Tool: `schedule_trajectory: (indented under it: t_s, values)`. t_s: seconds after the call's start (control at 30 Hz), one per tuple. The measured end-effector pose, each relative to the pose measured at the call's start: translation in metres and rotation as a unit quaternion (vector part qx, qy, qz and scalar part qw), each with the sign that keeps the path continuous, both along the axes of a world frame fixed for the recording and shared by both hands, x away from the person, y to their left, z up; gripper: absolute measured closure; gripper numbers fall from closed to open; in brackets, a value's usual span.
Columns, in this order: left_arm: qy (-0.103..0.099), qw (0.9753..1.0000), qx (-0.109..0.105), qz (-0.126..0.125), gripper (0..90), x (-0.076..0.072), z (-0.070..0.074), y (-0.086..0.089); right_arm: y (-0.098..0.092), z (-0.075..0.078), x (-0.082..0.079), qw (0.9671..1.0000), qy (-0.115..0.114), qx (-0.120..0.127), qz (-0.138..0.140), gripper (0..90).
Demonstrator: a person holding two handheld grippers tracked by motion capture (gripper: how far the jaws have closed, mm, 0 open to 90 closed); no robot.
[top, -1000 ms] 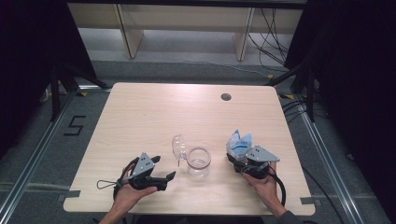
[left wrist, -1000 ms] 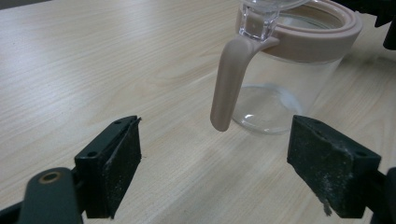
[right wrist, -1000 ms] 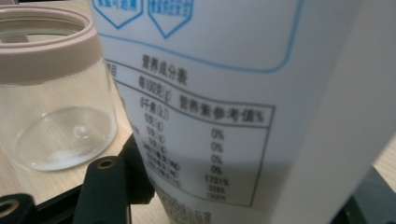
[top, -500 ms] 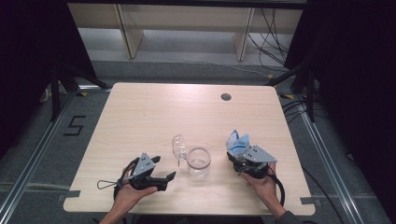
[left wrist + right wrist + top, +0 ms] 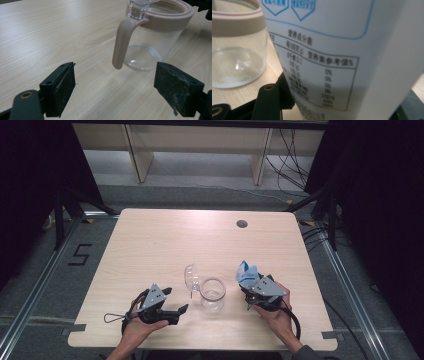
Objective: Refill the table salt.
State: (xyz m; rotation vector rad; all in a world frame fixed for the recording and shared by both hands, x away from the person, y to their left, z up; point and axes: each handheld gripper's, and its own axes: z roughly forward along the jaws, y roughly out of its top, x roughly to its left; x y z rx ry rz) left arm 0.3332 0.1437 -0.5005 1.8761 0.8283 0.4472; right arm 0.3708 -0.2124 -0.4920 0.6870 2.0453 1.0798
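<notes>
Worktop [image 5: 165, 235], pale wood: one clear glass jar [image 5: 213, 294] near the front centre, lid [image 5: 191, 276] swung open, seemingly empty, nothing yet poured in. Right tongs [image 5: 248, 281], just right of the jar, pinch a white-and-blue packet [image 5: 246, 270] upright; left tongs [image 5: 176, 301] spread, empty, facing the jar's handle [image 5: 121, 43]

Both grippers, left gripper [image 5: 170, 301] and right gripper [image 5: 248, 292], are black, each topped with a grey three-cornered plate and trailing a black cable
</notes>
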Motion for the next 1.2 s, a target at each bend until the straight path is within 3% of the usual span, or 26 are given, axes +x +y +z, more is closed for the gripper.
schedule_trajectory:
  t_s: [0.1, 0.3, 0.43, 0.57, 0.8, 1.2]
  values:
    - [0.000, 1.0000, 0.001, 0.002, 16.7, 0.000, 0.000, 0.000, 0.001, -0.001, 0.001, 1.0000, 0.000, -0.006, -0.006, 40.8]
    - [-0.001, 1.0000, 0.001, -0.001, 16.7, 0.000, -0.001, -0.001, 0.006, 0.000, 0.001, 0.9990, -0.024, -0.038, -0.002, 40.9]
    - [-0.002, 1.0000, 0.004, -0.003, 16.7, 0.000, 0.000, 0.000, 0.008, -0.001, 0.001, 0.9984, -0.031, -0.047, 0.000, 40.9]
    - [0.003, 1.0000, -0.003, 0.000, 16.7, 0.001, -0.001, -0.001, 0.011, -0.001, -0.001, 0.9969, -0.037, -0.069, 0.003, 40.9]
    - [0.001, 1.0000, 0.004, 0.001, 16.7, 0.000, -0.001, 0.000, 0.014, 0.001, 0.000, 0.9953, -0.051, -0.083, -0.005, 40.9]
    - [0.002, 1.0000, 0.004, 0.000, 16.5, 0.001, -0.001, -0.002, 0.023, 0.000, -0.002, 0.9875, -0.084, -0.133, -0.004, 41.2]
